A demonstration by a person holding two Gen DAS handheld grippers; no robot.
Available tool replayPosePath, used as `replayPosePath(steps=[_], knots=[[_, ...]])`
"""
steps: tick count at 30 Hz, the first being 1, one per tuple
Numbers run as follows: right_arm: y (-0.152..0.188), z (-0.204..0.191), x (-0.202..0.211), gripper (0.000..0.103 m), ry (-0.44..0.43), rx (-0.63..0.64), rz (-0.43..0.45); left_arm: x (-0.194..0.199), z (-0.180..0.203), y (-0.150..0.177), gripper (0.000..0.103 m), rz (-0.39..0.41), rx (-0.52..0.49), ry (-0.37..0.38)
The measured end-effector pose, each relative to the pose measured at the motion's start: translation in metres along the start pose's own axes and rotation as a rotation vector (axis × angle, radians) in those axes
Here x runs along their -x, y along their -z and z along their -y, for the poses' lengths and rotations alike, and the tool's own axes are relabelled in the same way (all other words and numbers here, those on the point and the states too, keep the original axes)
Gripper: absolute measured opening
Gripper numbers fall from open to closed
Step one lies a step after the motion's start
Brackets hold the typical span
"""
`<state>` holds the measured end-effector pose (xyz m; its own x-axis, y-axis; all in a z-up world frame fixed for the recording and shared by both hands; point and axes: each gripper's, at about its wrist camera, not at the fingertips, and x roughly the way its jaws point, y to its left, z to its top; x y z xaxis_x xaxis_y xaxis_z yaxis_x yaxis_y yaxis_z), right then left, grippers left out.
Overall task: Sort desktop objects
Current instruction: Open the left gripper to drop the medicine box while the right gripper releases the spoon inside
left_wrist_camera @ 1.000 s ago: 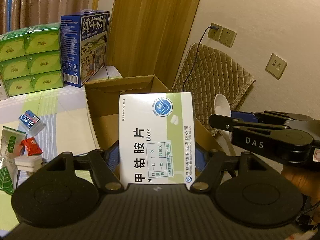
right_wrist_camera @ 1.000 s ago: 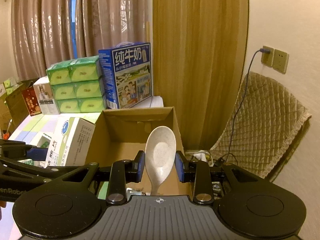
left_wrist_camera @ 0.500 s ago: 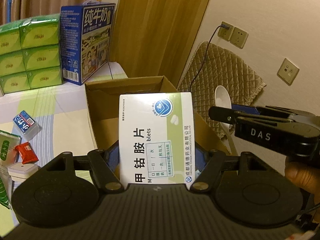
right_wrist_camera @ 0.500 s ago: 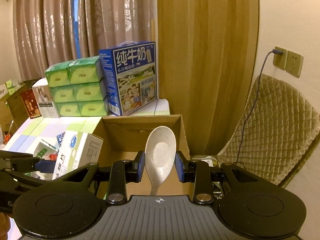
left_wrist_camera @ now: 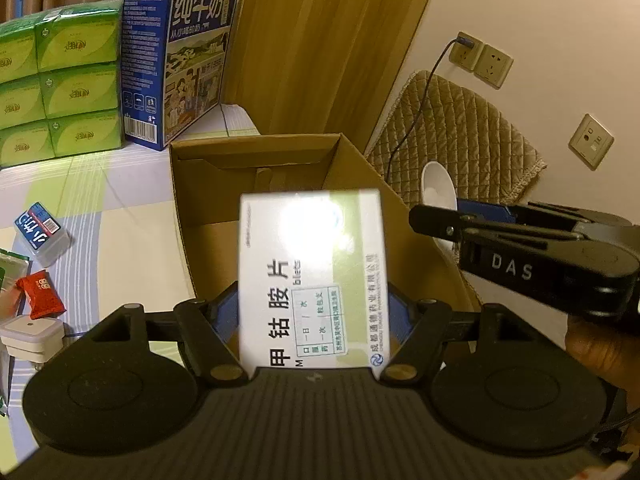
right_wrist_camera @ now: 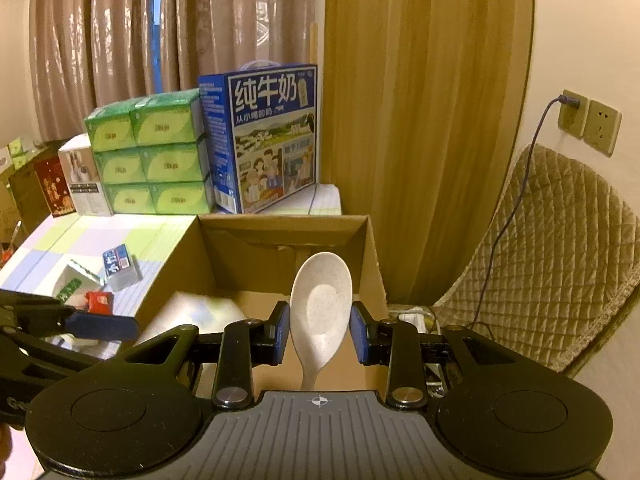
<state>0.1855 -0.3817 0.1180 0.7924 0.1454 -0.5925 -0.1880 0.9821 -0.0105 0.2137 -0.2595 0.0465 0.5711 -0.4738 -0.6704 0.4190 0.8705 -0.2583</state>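
Currently left gripper (left_wrist_camera: 314, 312) jaws pinch white-green medicine box (left_wrist_camera: 312, 276); right gripper (right_wrist_camera: 320, 330) jaws spread around speckled cream spoon (right_wrist_camera: 320, 312)—may miss open cardboard box (right_wrist_camera: 372, 248).

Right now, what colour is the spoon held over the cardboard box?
The spoon is off-white with faint speckles, seen best from the right wrist camera.

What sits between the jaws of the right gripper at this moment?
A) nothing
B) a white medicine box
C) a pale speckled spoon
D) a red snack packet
C: in the right wrist view the spoon stands bowl up between the jaws of the right gripper, over the open cardboard box.
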Motion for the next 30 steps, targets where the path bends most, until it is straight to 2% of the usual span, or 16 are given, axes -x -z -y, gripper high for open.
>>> replayPosePath(steps=[15, 28, 30], knots=[[0.005, -0.013, -0.012, 0.03, -0.005, 0.009, -0.012, 0.013, -0.018, 0.001, 0.067, 0.024, 0.013, -0.015], [0.005, -0.019, -0.029, 0.03, -0.072, -0.049, -0.055, 0.015, -0.036, 0.008, 0.067, 0.023, 0.037, -0.03], [0.003, -0.019, -0.03, 0.033, -0.078, -0.064, -0.057, 0.015, -0.038, 0.009, 0.067, 0.022, 0.042, -0.033]])
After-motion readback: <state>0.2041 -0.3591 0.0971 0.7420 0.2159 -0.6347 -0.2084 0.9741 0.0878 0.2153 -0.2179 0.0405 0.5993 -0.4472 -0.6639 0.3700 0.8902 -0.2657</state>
